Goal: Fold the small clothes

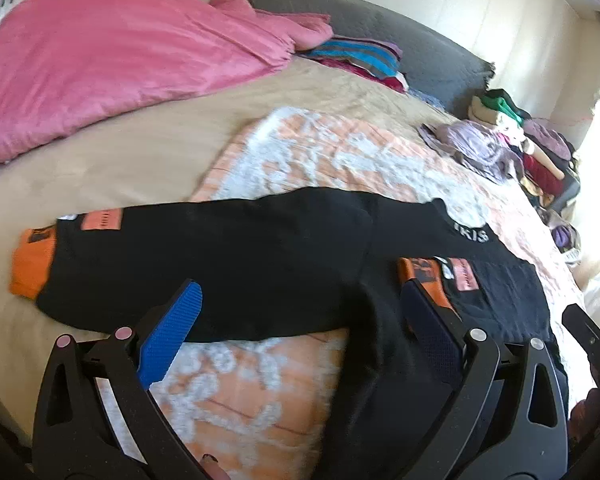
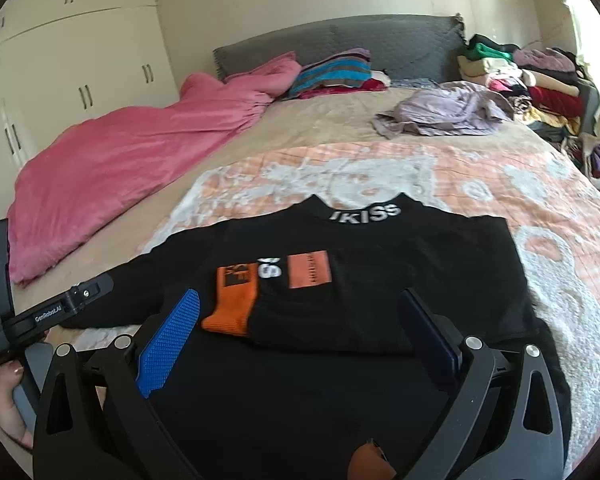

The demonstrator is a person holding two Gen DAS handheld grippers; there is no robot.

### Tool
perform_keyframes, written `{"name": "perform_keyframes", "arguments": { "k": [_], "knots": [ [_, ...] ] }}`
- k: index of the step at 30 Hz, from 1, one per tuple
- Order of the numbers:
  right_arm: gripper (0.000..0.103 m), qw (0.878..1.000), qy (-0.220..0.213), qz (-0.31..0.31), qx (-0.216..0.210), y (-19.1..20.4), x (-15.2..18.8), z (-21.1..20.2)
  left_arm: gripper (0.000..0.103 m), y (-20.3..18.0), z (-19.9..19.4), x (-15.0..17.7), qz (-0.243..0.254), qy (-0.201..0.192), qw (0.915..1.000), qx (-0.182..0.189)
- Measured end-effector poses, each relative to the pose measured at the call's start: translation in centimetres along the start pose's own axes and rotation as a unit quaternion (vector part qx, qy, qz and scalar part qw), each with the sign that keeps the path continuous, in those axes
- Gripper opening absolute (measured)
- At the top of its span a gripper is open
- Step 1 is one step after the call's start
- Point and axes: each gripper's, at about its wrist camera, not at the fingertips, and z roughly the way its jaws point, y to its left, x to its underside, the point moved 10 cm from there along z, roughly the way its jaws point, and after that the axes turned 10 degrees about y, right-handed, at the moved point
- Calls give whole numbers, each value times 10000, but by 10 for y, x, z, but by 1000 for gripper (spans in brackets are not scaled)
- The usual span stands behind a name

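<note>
Both hand-held grippers (image 1: 300, 320) (image 2: 300, 328) hover wide apart over the black shirt (image 2: 380, 240).

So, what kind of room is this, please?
Most likely a home bedroom: a wide bed with a grey padded headboard, built-in wardrobes along the wall, and a pink duvet lying on the bed. The black top being folded lies there too.

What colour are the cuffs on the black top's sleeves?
Orange. The folded sleeve's cuff shows best in the right wrist view.

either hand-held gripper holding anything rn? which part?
Nothing held. Left hand-held gripper and right hand-held gripper are both open above the black sweatshirt.
</note>
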Motion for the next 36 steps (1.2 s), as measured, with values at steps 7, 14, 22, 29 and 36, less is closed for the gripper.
{"name": "perform_keyframes", "arguments": {
  "k": [7,14,22,29,36],
  "knots": [
    [98,9994,57,-259,-226,36,-3,9,93,34,-9,-1,-278,-65,9995,-146],
    [98,9979,91,-544,-335,69,-4,15,93,67,-19,-5,-640,-179,9973,-296],
    [98,9953,188,-796,-515,103,-3,26,93,110,-20,1,-1197,-91,9915,-510],
    [98,9899,336,-1168,-736,144,1,40,93,143,-23,5,-1604,-94,9840,-774],
    [98,9850,441,-1420,-875,175,6,49,93,166,-14,14,-1956,46,9766,-896]
  ]
}}
